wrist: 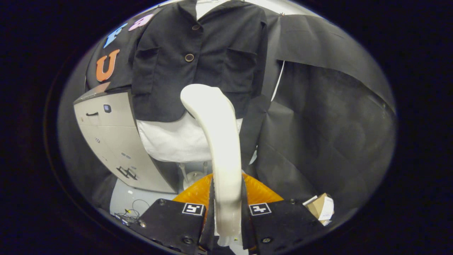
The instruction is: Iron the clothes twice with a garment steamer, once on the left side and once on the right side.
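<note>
We are gripping the cream plastic garment steamer between closed jaws, its head meeting the black buttoned jacket's lower centre hem; both side passes seemingly remaining.

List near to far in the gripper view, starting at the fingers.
Gripper shut on the white steamer handle → orange base → steamer head → black jacket hanging over a white garment.

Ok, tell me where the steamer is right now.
In the gripper view, the white steamer is clamped in the gripper, its head against the black jacket's lower hem, near the middle.
</note>
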`<state>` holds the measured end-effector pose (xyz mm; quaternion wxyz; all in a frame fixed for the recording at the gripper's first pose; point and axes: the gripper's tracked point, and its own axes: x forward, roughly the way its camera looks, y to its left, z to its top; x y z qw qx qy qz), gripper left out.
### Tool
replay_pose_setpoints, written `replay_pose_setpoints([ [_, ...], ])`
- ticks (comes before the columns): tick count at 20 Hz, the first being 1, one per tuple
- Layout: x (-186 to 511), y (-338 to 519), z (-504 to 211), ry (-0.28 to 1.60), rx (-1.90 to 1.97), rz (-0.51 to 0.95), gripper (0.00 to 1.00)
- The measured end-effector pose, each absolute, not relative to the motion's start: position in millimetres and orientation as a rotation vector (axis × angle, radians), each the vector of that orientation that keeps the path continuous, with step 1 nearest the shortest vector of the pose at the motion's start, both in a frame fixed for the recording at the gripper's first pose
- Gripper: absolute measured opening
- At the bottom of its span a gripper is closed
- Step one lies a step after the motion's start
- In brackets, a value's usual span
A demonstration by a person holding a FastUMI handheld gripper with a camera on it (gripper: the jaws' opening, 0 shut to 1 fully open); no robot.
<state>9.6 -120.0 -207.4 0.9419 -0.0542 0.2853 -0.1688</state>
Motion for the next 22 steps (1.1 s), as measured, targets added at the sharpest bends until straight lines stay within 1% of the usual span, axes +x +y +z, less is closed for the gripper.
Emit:
replay_pose_setpoints([
  [4,-23.1,-117.1,-176.3,0.537,-0.107,-0.320,0.33],
  [8,-64.2,-117.7,-142.6,0.452,-0.115,-0.240,0.33],
  [15,-172.5,-126.7,-74.4,0.292,-0.073,-0.083,0.33],
  [19,-217.8,-132.1,-70.8,0.297,-0.055,-0.021,0.33],
  [22,-228.6,-132.1,-69.4,0.288,-0.057,-0.024,0.33],
])
